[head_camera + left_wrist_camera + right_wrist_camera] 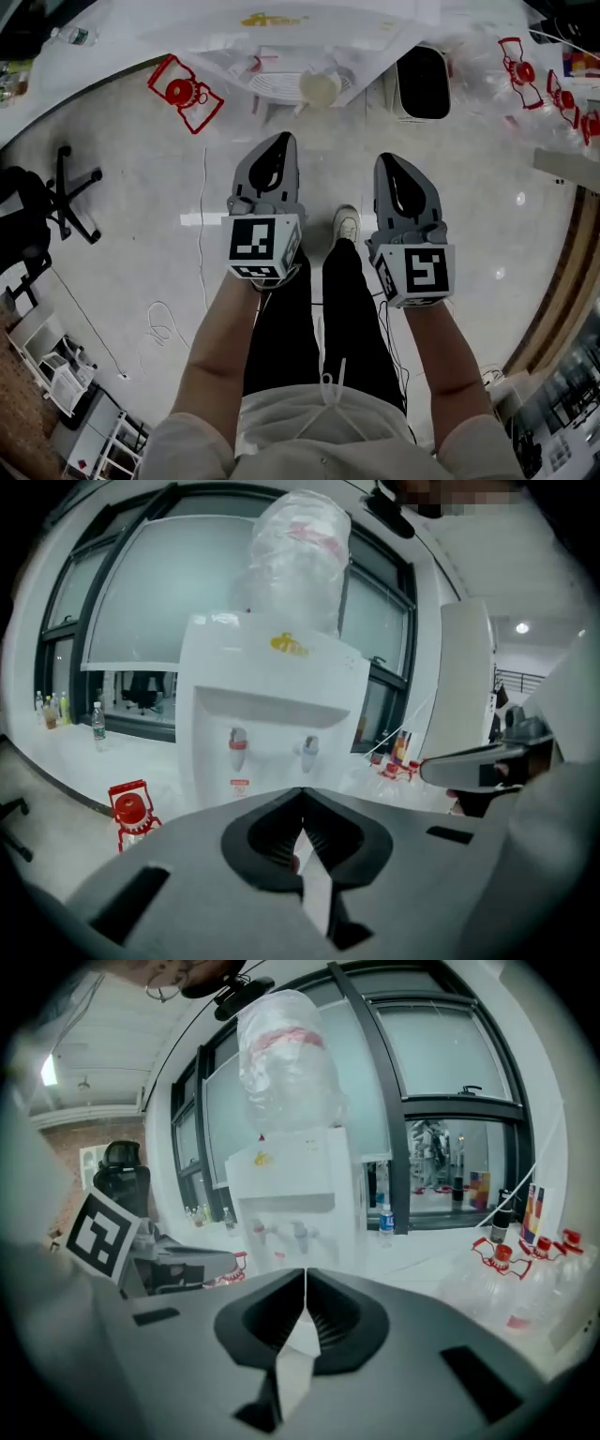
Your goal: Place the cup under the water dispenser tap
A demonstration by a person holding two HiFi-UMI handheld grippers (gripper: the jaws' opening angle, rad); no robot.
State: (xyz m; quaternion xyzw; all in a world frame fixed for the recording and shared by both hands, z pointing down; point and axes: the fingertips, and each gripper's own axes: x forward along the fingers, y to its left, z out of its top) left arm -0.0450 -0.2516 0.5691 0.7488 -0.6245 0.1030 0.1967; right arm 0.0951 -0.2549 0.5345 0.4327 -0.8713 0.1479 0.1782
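Observation:
The white water dispenser point(281, 37) stands at the top of the head view, with a clear bottle point(295, 560) on top. A pale cup point(320, 87) sits on its round drip grille point(277, 89), under the front of the machine. Red and blue taps point(238, 747) show in the left gripper view, and the dispenser point(286, 1180) stands further off in the right gripper view. My left gripper point(279, 139) and right gripper point(387, 159) are held side by side, short of the dispenser and pointing at it. Both are shut with nothing between the jaws point(302, 792) point(306, 1272). The gripper bodies hide the cup in both gripper views.
A red bottle carrier point(183, 92) lies on the floor left of the dispenser, more carriers and clear jugs point(523, 70) to the right. A black-faced unit point(422, 82) stands beside the dispenser. An office chair point(56, 202) and cables point(164, 328) are at left. The person's shoe point(345, 225) is between the grippers.

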